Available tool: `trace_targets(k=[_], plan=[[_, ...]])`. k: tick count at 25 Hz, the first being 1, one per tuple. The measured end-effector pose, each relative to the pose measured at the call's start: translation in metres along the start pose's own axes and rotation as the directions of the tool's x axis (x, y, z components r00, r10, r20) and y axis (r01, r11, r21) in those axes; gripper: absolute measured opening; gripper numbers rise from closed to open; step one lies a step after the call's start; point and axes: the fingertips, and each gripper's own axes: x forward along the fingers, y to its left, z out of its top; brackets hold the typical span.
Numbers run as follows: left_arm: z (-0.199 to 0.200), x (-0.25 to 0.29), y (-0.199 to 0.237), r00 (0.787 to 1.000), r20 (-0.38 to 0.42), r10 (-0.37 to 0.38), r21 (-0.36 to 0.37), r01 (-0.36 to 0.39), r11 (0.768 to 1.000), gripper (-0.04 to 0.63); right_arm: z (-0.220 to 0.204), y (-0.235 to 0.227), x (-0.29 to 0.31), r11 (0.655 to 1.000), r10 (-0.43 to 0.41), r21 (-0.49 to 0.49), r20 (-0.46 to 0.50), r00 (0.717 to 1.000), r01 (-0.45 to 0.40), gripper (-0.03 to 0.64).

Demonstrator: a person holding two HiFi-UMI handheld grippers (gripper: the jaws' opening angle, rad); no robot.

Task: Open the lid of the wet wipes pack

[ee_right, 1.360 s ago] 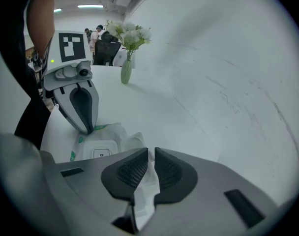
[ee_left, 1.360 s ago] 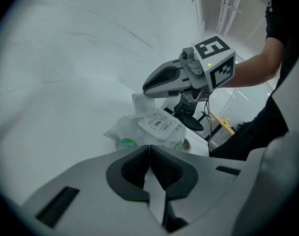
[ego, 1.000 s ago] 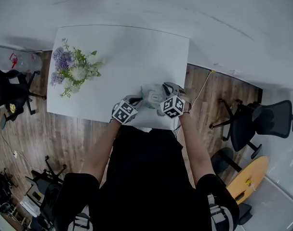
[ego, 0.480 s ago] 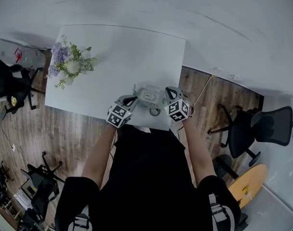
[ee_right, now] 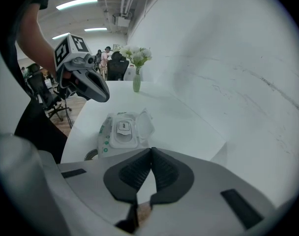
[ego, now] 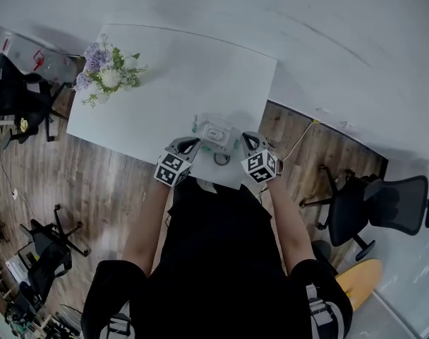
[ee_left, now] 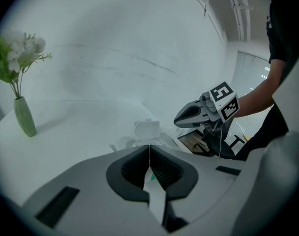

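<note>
Pulled back toward the person, left hand-held gripper (ego: 192, 143) and right hand-held gripper (ego: 248, 138) are both closed and empty, likely because the wet wipes pack (ego: 216, 133) just ahead between them on the worktop (ego: 165, 83) already has its lid (ee_right: 145, 123) flipped open.

Matt, smooth white table (ego: 179, 83) — crinkled plastic wipes pack (ee_right: 121, 132), wood-plank floor (ego: 94, 189).

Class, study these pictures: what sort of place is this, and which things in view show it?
Probably an office or shared workroom: black swivel office chairs stand on a wood-plank floor beside a white table, and strip lights run along the ceiling.
</note>
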Motion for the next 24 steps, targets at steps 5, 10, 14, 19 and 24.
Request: trace_targets(k=[5,10,14,19,24], plan=[[-0.007,-0.011,-0.009,0.998,0.015,0.053,-0.029,-0.052,0.998,0.023,0.002,0.002,-0.005,0.999,0.026,-0.032,0.022,0.999,-0.025,0.014],[-0.01,-0.019,-0.016,0.994,0.036,0.101,-0.052,-0.099,0.994,0.023,0.003,0.003,-0.007,0.997,0.055,-0.059,0.045,0.997,-0.053,0.014],[-0.015,-0.022,-0.02,0.99,0.045,0.132,-0.071,-0.129,0.989,0.023,0.0,0.005,-0.005,0.994,0.077,-0.079,0.046,0.996,-0.073,0.014],[-0.023,-0.023,-0.024,0.986,0.045,0.161,-0.096,-0.156,0.983,0.023,-0.003,0.006,-0.004,0.99,0.101,-0.099,0.047,0.994,-0.096,0.014],[-0.029,-0.025,-0.028,0.984,0.037,0.172,-0.115,-0.166,0.979,0.023,-0.005,0.008,-0.004,0.988,0.117,-0.106,0.052,0.992,-0.111,0.014]])
